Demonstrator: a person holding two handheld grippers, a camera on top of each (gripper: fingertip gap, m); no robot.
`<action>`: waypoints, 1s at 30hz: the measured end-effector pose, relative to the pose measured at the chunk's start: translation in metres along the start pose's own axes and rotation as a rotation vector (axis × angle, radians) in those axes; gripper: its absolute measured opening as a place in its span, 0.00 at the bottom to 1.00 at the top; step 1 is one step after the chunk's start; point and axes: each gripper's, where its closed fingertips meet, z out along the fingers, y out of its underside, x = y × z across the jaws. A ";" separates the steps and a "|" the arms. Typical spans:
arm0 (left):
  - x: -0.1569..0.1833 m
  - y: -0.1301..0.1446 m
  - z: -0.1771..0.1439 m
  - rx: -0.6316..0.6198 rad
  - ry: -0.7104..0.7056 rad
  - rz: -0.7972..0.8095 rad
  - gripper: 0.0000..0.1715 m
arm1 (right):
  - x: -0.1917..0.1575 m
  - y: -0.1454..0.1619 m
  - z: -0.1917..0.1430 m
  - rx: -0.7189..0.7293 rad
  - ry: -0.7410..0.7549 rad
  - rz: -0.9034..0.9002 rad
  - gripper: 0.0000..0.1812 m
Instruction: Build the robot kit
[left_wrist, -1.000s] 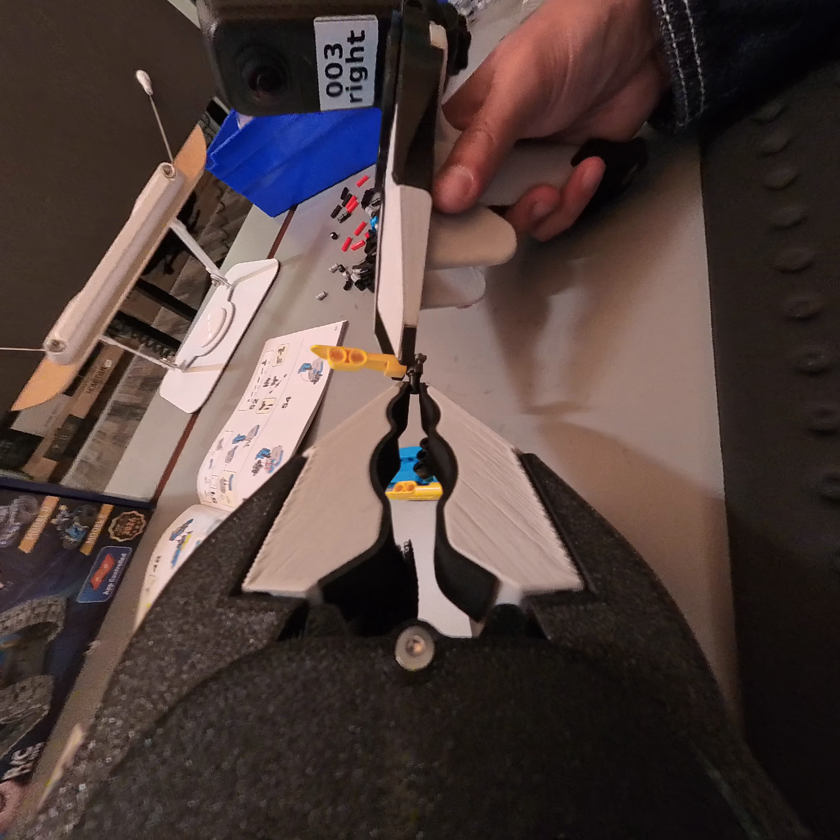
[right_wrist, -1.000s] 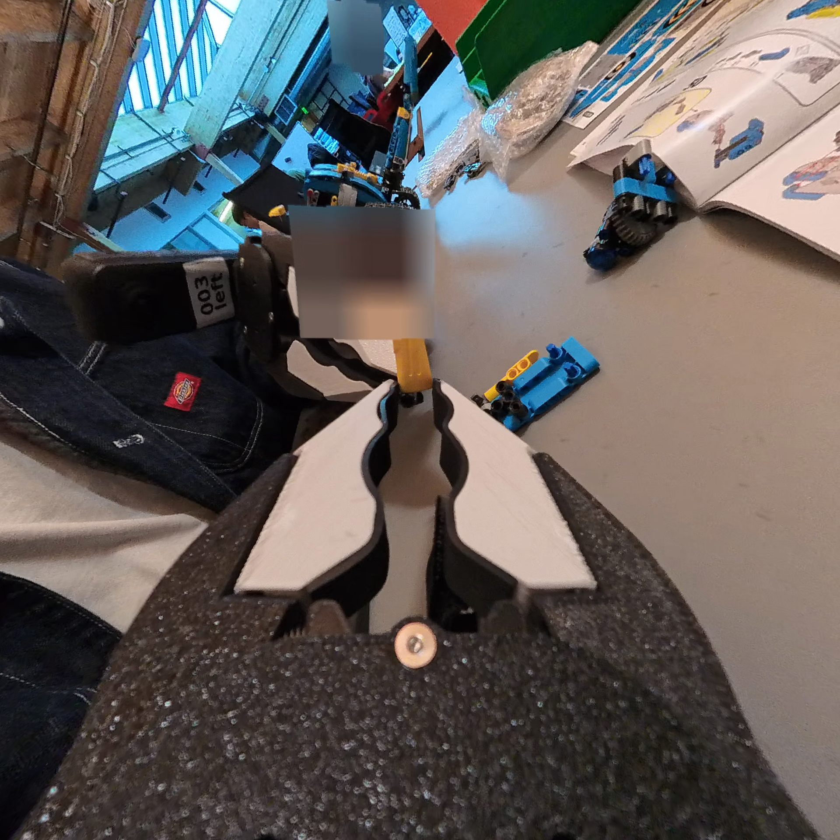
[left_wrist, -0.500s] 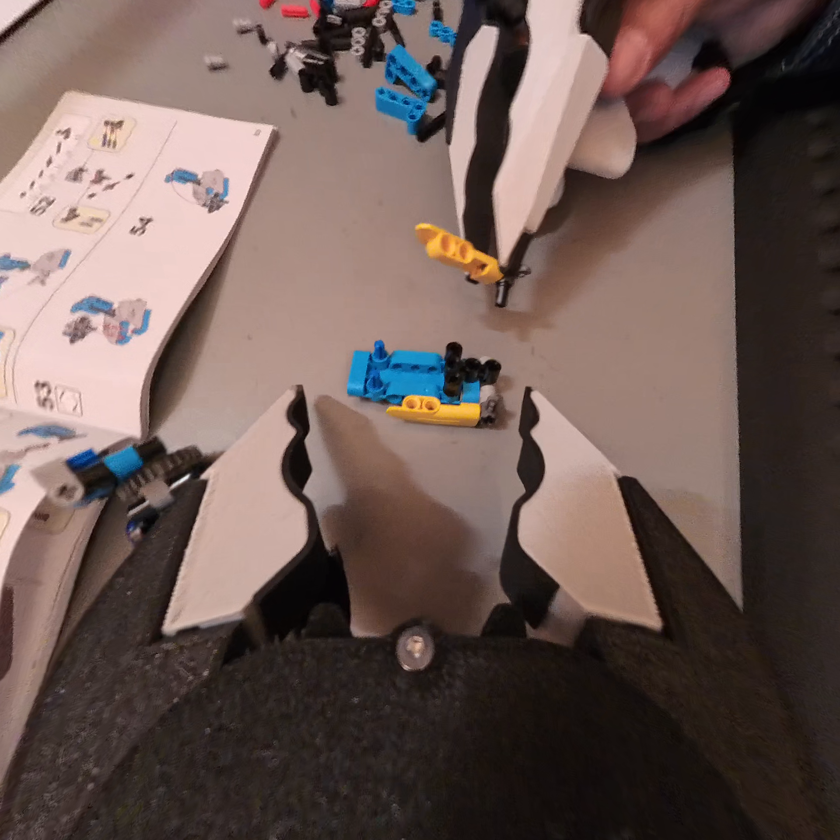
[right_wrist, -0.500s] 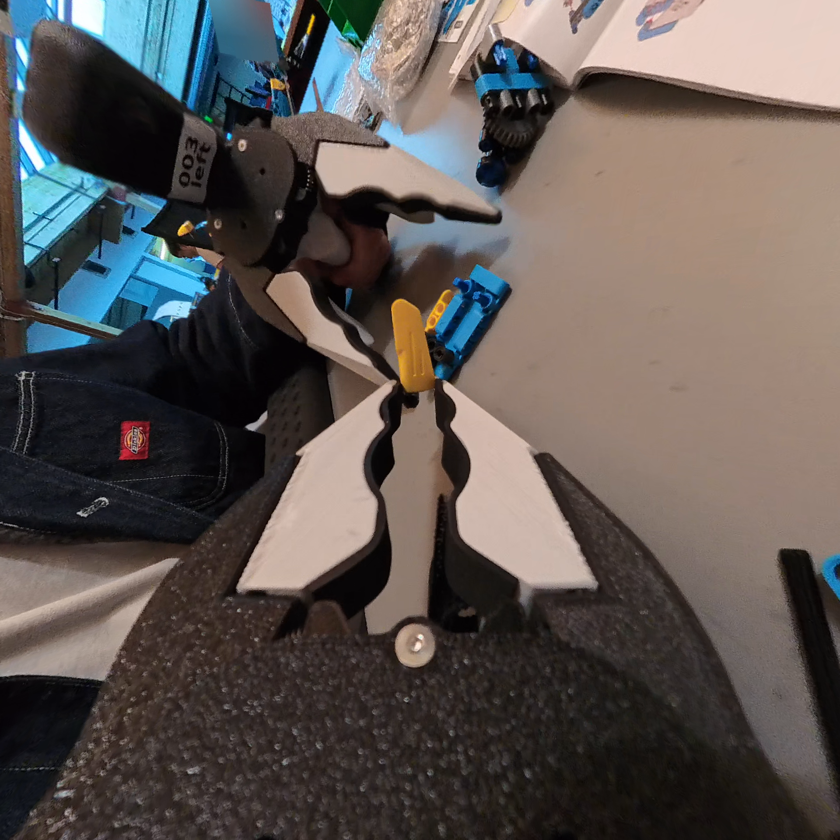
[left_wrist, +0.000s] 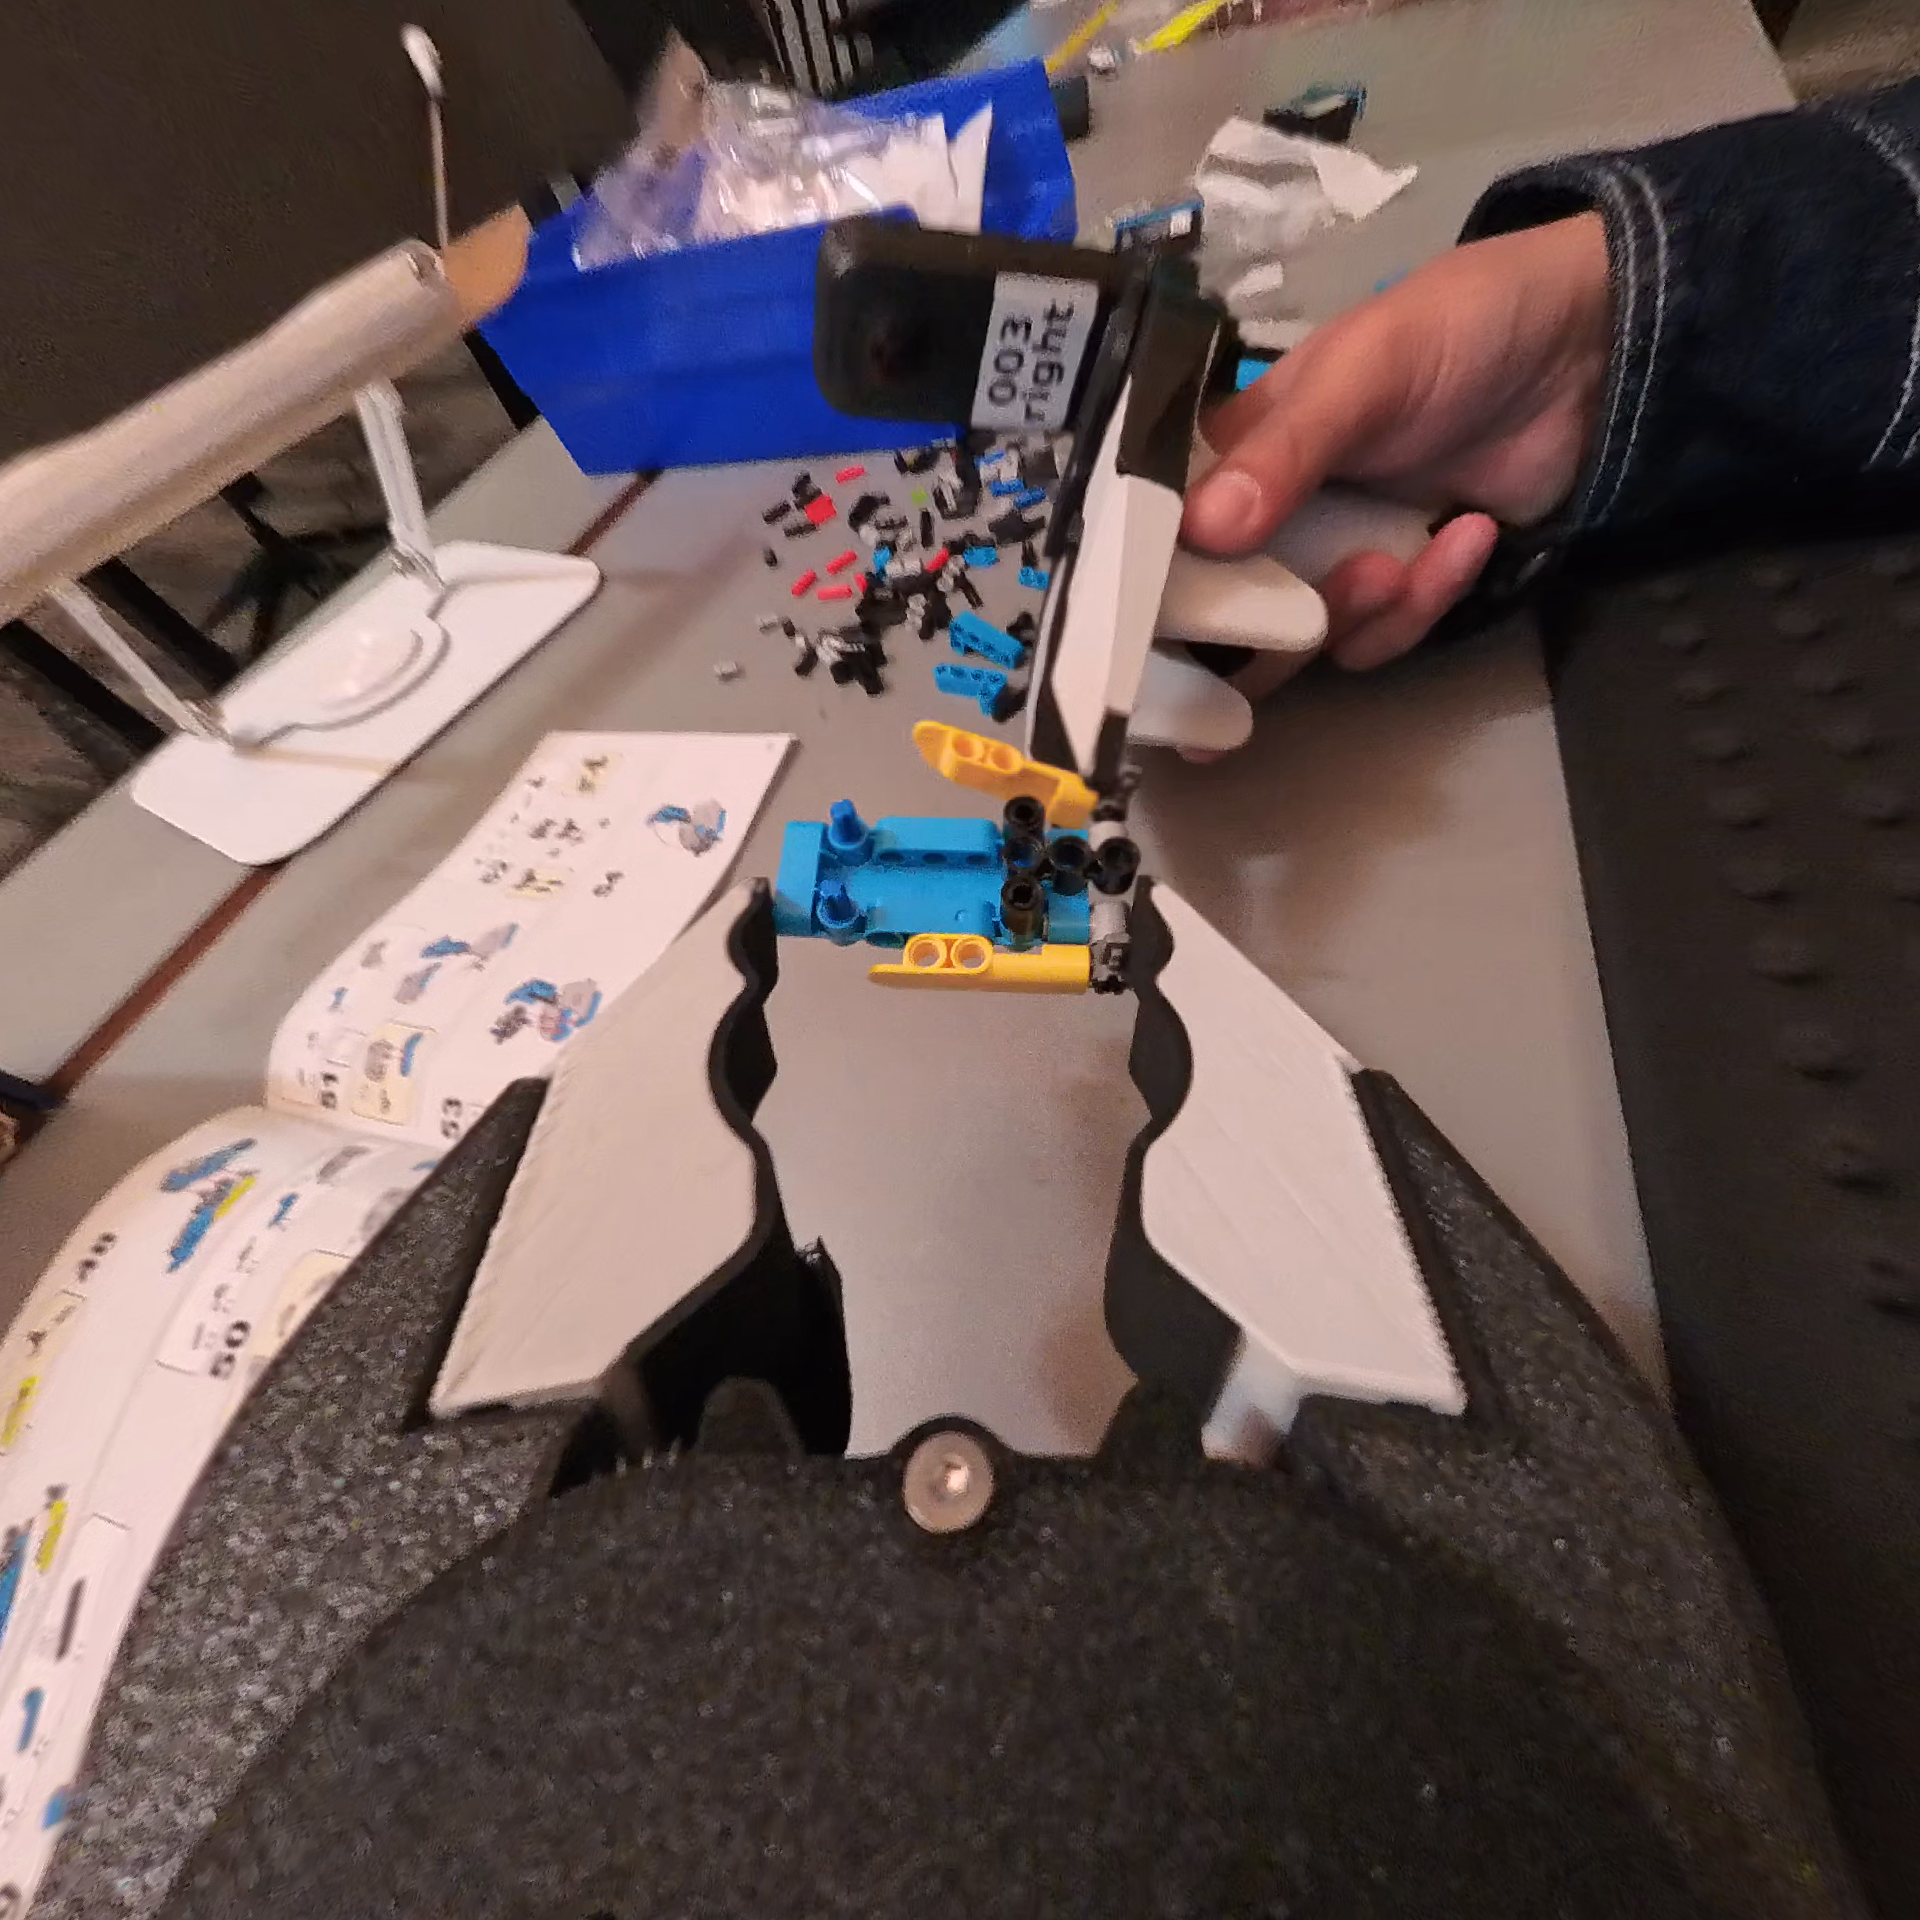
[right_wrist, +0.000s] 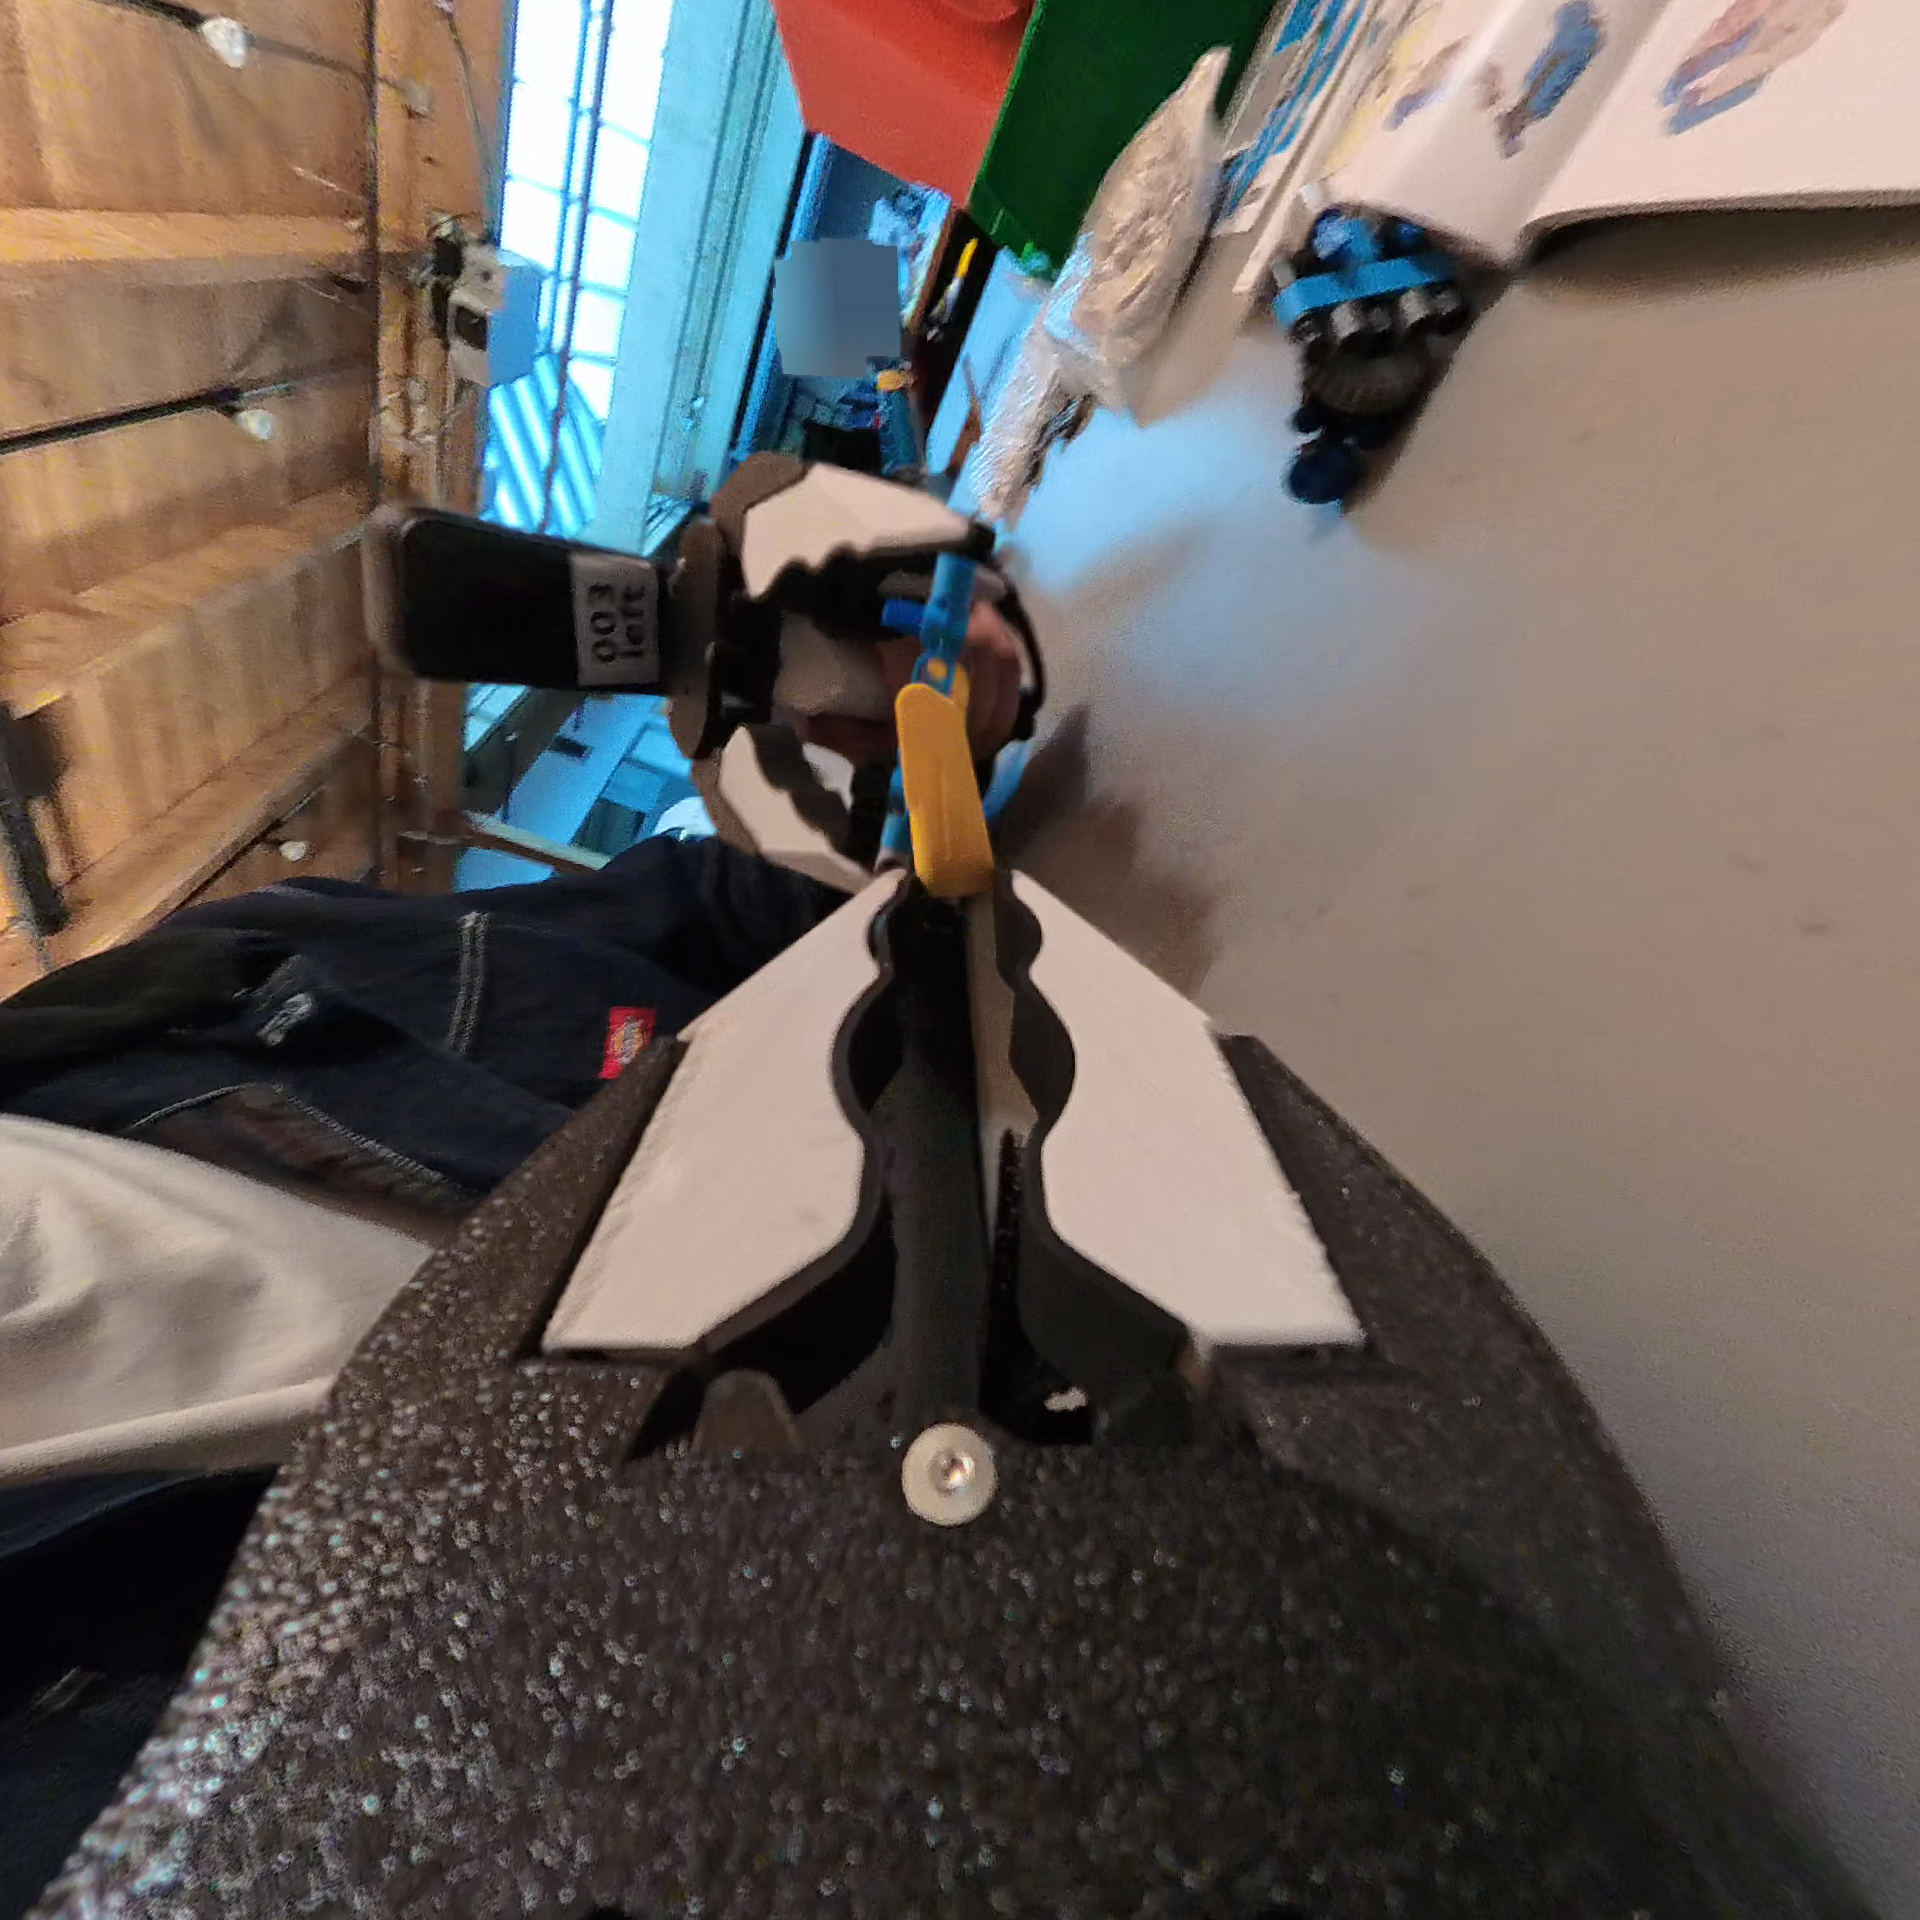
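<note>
Left wrist view: left tool (left_wrist: 951, 899) gapes wide, empty.
Blue assembly (left_wrist: 914, 873): between the left tool's fingertips; resting or lifted, cannot tell.
Yellow piece (left_wrist: 997, 764): just beyond the assembly, pinched at one end by the closed right tool (left_wrist: 1101, 774), which a hand (left_wrist: 1423, 436) holds.
Booklet (left_wrist: 540, 904): left of the left tool on the grey surface (left_wrist: 1299, 935).
Loose parts (left_wrist: 894, 582): farther back, before a blue bin (left_wrist: 727, 343).
</note>
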 end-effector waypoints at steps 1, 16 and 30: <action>-0.001 -0.004 -0.002 0.023 -0.007 0.010 0.40 | -0.006 0.001 0.002 -0.011 -0.035 0.005 0.07; -0.005 -0.004 0.001 0.022 -0.107 0.159 0.40 | -0.007 -0.006 0.002 0.029 -0.038 0.013 0.07; -0.019 -0.005 0.010 -0.014 -0.265 0.058 0.40 | 0.002 -0.028 -0.004 0.237 -0.054 0.138 0.07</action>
